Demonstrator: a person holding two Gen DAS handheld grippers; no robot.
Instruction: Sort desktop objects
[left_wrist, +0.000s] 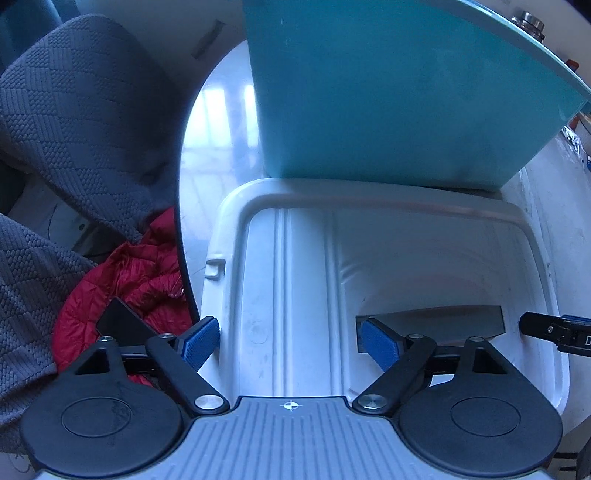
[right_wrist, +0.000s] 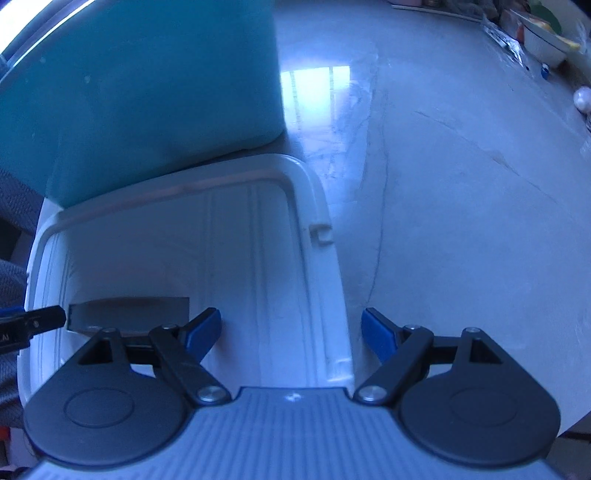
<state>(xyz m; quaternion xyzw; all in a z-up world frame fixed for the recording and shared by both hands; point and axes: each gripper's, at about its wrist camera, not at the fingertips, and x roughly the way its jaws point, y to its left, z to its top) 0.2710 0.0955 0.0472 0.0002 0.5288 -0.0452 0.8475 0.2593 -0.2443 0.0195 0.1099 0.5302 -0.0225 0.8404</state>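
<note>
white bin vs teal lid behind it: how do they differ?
1. Colour: the white bin is off-white; the teal lid is turquoise.
2. Pose: the bin sits open side up on the table; the lid stands on edge at the bin's far rim.
3. Shape: the bin is a ribbed tub holding a grey flat piece; the lid shows as a plain flat panel.
Both look like smooth plastic.

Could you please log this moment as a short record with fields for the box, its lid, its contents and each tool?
box: white storage box on the pale table
lid: teal lid, raised at the far edge
contents: one flat grey item on the floor
left tool: open, straddling the left rim
right tool: open, straddling the right rim
</note>
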